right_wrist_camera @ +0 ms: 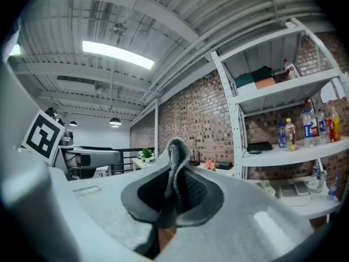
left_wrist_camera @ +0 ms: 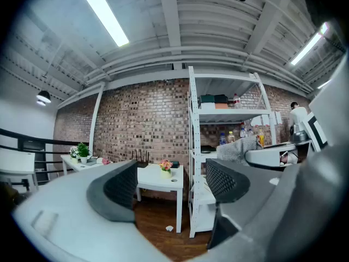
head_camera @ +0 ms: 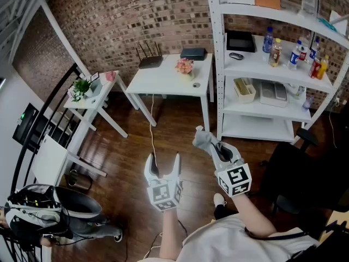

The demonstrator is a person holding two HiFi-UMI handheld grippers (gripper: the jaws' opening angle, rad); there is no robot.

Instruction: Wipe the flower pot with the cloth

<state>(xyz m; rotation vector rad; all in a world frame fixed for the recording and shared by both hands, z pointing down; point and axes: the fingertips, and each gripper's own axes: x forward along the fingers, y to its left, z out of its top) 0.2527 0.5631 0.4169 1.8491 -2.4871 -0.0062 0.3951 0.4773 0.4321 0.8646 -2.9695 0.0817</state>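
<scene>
A brick wall (head_camera: 109,21) backs a white table (head_camera: 163,78), a smaller side table (head_camera: 103,90) and tall white shelves (head_camera: 253,65) (bottles (head_camera: 297,53) on one level) over a dark wooden floor (head_camera: 131,162), under strip lights (left_wrist_camera: 102,12).

The left gripper (head_camera: 163,160) and right gripper (head_camera: 214,145): pale grey shells, dark ribbed pads (left_wrist_camera: 121,185), black-and-white marker cubes (head_camera: 235,179). The person's top (head_camera: 234,240) is light grey.

Both level (left gripper (head_camera: 163,160) spread, right gripper (head_camera: 212,146) clamped)
</scene>
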